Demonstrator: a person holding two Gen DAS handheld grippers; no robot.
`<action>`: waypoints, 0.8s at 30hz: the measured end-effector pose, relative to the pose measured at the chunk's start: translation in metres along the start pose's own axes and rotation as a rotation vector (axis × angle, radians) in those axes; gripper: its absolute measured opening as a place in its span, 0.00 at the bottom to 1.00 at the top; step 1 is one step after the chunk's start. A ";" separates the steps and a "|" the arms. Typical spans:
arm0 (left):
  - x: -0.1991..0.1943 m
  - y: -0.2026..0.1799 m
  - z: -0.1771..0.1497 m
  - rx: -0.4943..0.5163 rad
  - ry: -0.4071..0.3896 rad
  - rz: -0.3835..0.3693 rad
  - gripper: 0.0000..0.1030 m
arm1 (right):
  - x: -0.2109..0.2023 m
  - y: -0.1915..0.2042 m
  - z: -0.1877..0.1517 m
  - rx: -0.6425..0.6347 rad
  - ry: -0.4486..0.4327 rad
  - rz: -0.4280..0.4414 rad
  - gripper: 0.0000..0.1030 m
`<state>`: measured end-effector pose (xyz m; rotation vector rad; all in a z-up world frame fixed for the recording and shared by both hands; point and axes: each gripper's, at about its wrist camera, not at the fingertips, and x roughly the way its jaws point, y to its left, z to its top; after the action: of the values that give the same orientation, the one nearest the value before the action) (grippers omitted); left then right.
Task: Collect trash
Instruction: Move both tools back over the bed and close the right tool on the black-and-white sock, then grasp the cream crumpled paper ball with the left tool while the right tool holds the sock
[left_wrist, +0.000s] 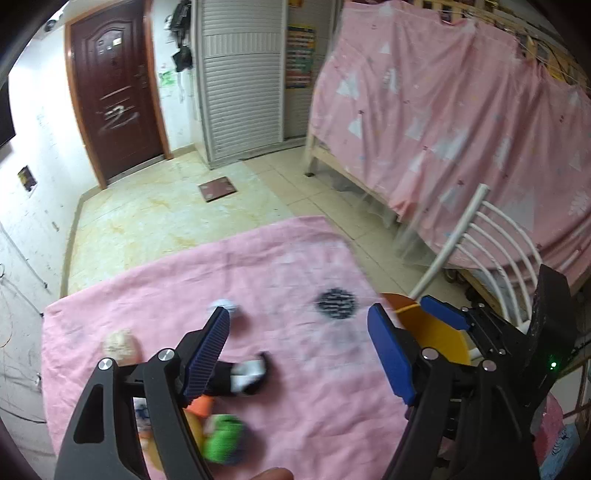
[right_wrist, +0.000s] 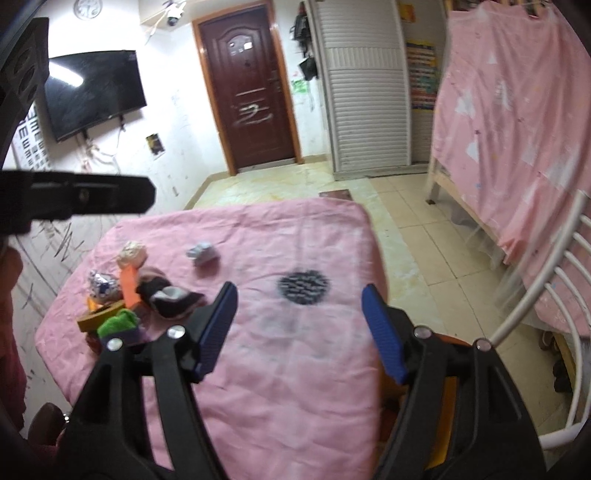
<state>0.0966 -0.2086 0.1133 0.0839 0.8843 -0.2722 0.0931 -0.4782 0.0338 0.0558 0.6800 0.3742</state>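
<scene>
A table under a pink cloth (right_wrist: 288, 354) holds a pile of items at its left: a black-and-white sock (right_wrist: 168, 297), a green cloth (right_wrist: 117, 322), an orange block (right_wrist: 129, 284), a foil wad (right_wrist: 101, 283), a beige crumpled ball (right_wrist: 133, 252). A crumpled white paper (right_wrist: 201, 254) lies apart. My left gripper (left_wrist: 299, 354) is open above the sock (left_wrist: 247, 374), with the white paper (left_wrist: 225, 306) beyond its left finger. My right gripper (right_wrist: 299, 328) is open and empty over the cloth's middle. An orange bin (left_wrist: 432, 332) stands past the table's right edge.
A dark round print (right_wrist: 303, 286) marks the cloth. A white metal chair (right_wrist: 546, 332) stands at the right, beside a bed draped in pink (right_wrist: 517, 129). A TV (right_wrist: 92, 92), a dark door (right_wrist: 251, 99) and a white wardrobe (right_wrist: 365, 96) line the far walls.
</scene>
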 end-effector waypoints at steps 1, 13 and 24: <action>-0.001 0.011 -0.001 -0.009 -0.003 0.011 0.68 | 0.003 0.006 0.002 -0.008 0.005 0.004 0.66; 0.007 0.131 -0.021 -0.147 0.039 0.087 0.68 | 0.048 0.081 0.009 -0.113 0.088 0.071 0.70; 0.038 0.198 -0.046 -0.243 0.115 0.074 0.68 | 0.092 0.132 0.006 -0.195 0.181 0.126 0.74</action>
<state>0.1387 -0.0172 0.0470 -0.0943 1.0208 -0.0898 0.1202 -0.3216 0.0058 -0.1220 0.8177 0.5697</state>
